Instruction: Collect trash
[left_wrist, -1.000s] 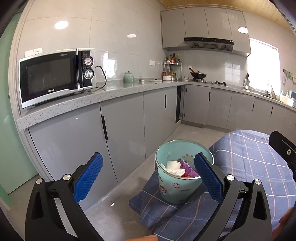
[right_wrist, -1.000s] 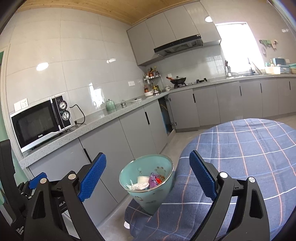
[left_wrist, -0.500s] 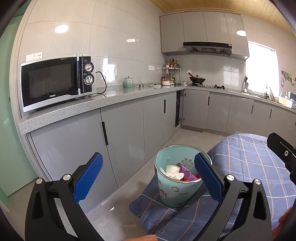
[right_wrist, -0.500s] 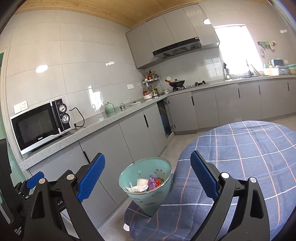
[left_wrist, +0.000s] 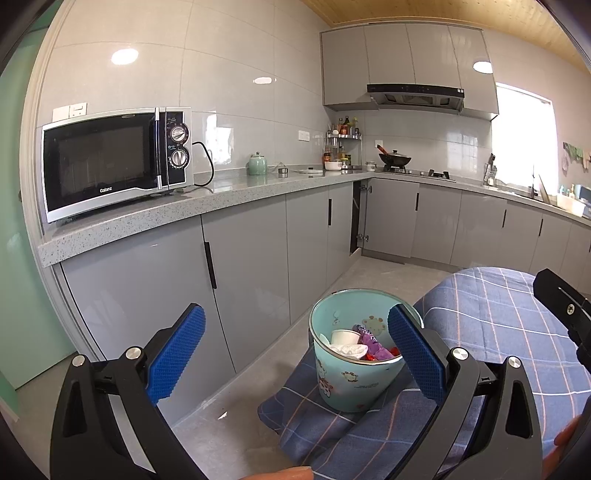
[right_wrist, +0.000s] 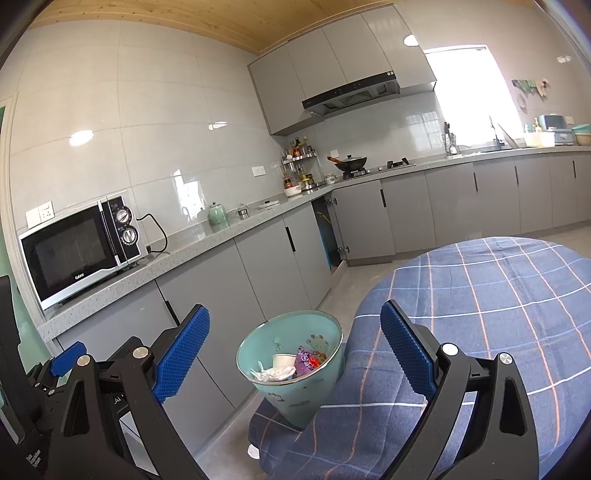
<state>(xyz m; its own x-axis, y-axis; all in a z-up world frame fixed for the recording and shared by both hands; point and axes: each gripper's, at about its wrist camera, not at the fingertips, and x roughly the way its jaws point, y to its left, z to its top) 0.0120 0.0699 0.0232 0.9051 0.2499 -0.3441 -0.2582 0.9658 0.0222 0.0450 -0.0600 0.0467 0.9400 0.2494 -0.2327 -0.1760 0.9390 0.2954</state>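
A small teal trash bin (left_wrist: 354, 384) with cartoon prints stands beside the table, against the hanging blue plaid cloth (left_wrist: 498, 332). It holds trash (left_wrist: 354, 343): a white cup, crumpled tissue and purple and red wrappers. The bin also shows in the right wrist view (right_wrist: 295, 387), with the trash (right_wrist: 291, 365) inside. My left gripper (left_wrist: 295, 350) is open and empty, above and in front of the bin. My right gripper (right_wrist: 295, 347) is open and empty, also raised before the bin.
A grey counter (left_wrist: 221, 195) with grey cabinets runs along the wall on the left, bearing a microwave (left_wrist: 114, 162) and a green jar (left_wrist: 257, 164). A stove with a wok (left_wrist: 395, 160) stands at the back. The plaid table (right_wrist: 498, 295) fills the right.
Both grippers have drawn back and up a little from the bin, so it sits lower and smaller in both views. Both stay open and empty.
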